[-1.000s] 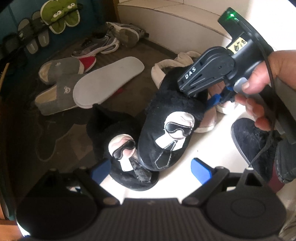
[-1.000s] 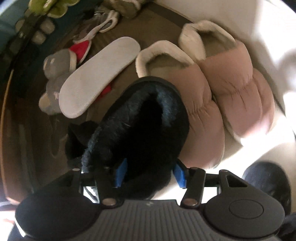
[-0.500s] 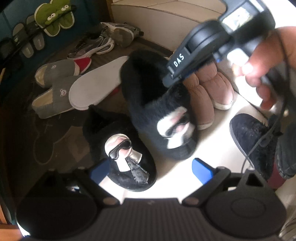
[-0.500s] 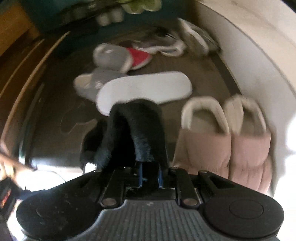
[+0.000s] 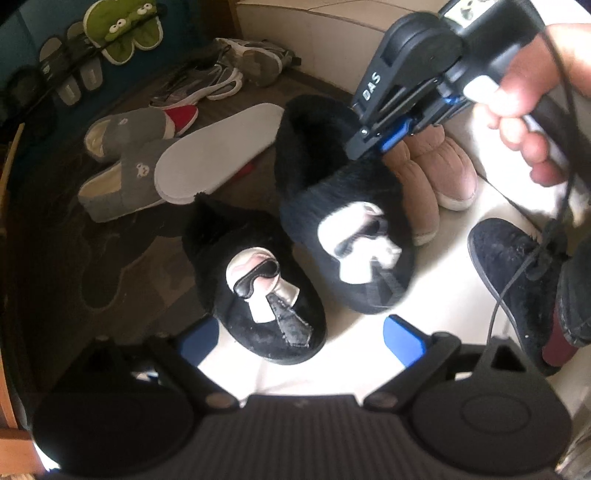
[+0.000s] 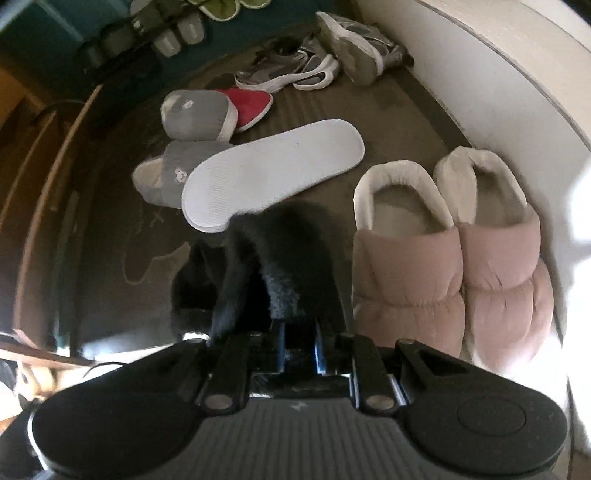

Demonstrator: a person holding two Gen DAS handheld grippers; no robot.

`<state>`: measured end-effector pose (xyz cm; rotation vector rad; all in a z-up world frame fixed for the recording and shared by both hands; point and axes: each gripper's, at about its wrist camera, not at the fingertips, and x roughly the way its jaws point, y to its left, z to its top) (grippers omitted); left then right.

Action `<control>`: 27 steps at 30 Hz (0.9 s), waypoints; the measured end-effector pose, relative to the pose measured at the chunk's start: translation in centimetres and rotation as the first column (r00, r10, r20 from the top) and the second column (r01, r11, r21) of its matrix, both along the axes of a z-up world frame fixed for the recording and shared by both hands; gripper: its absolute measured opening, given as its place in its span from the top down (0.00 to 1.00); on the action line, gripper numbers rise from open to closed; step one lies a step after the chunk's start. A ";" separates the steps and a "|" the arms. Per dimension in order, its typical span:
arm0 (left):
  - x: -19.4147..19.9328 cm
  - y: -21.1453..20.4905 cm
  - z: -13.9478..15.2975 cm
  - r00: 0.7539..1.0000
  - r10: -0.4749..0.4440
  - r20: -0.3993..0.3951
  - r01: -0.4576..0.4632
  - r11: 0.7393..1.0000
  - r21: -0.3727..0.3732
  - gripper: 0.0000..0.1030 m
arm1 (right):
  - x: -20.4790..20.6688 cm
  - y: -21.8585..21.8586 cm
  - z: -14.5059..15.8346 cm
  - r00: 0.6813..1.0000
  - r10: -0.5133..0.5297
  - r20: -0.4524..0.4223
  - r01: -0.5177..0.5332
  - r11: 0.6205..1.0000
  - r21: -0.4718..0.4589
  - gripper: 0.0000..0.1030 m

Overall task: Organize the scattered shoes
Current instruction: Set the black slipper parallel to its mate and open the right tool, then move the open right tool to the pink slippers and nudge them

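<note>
Two black furry slippers with a white face patch. One (image 5: 258, 284) lies on the floor right before my left gripper (image 5: 299, 336), which is open and empty. My right gripper (image 5: 388, 138) is shut on the rim of the other black slipper (image 5: 351, 229) and holds it, toe down, beside the first. In the right wrist view this slipper (image 6: 284, 266) fills the space ahead of the closed gripper (image 6: 299, 347). A pair of pink padded slippers (image 6: 450, 258) stands side by side by the white wall.
On the dark mat lie a white insole-like sole (image 6: 273, 170), two grey slippers (image 6: 173, 170), a red shoe (image 6: 251, 105) and grey sneakers (image 6: 314, 62). Green slippers (image 5: 125, 33) hang on a rack at the back. A person's dark shoe (image 5: 517, 280) stands at right.
My right gripper has closed on the second black slipper, lifted it and swung it over beside the first one. The left gripper has stayed open and nearly still.
</note>
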<state>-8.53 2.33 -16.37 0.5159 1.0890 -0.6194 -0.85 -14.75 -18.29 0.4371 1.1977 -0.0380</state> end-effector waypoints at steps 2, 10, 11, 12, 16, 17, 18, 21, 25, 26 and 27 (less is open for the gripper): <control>0.1 0.1 0.0 1.000 0.008 -0.003 -0.008 1.000 -0.002 0.07 | 0.8 0.0 -0.4 1.000 0.016 0.010 -0.016 1.000 -0.002 0.85; 1.9 1.1 0.1 0.995 0.103 -0.012 -0.103 0.994 -0.023 0.07 | 3.7 0.7 -2.2 0.991 0.135 0.003 -0.135 0.989 -0.066 0.85; 2.1 1.3 0.1 0.993 0.116 -0.015 -0.117 0.993 -0.029 0.07 | 3.9 0.8 -2.5 0.990 0.140 -0.003 -0.140 0.988 -0.070 0.84; 2.3 1.5 0.1 0.992 0.128 -0.017 -0.129 0.991 -0.033 0.07 | 4.1 1.0 -2.9 0.988 0.157 -0.011 -0.157 0.984 -0.088 0.83; 2.5 1.8 -0.4 0.990 0.143 -0.018 -0.143 0.990 -0.004 0.07 | 4.6 2.5 -4.2 0.966 0.258 -0.034 -0.260 0.951 -0.169 0.82; 2.6 1.9 -0.4 0.989 0.149 -0.023 -0.149 0.989 -0.005 0.07 | 4.6 2.8 -4.5 0.960 0.279 -0.033 -0.280 0.942 -0.183 0.81; 2.6 2.0 -0.5 0.988 0.154 -0.027 -0.155 0.988 -0.006 0.07 | 4.7 3.2 -4.8 0.954 0.299 -0.031 -0.299 0.934 -0.197 0.81; 2.7 2.1 -0.4 0.986 0.164 -0.033 -0.164 0.986 -0.008 0.07 | 4.8 3.7 -5.2 0.942 0.334 -0.025 -0.330 0.913 -0.240 0.72; 2.8 2.4 0.0 0.985 0.172 -0.029 -0.172 0.985 -0.021 0.06 | 4.4 1.7 -3.1 0.968 0.235 0.084 -0.205 0.940 -0.273 0.51; 2.9 2.4 0.0 0.984 0.174 -0.028 -0.175 0.984 -0.019 0.06 | 4.2 0.6 -2.3 0.974 0.198 0.107 -0.166 0.953 -0.255 0.51; 2.9 2.4 -0.1 0.984 0.178 -0.027 -0.178 0.984 -0.017 0.06 | 3.8 -0.4 -1.8 0.979 0.170 0.113 -0.137 0.957 -0.257 0.51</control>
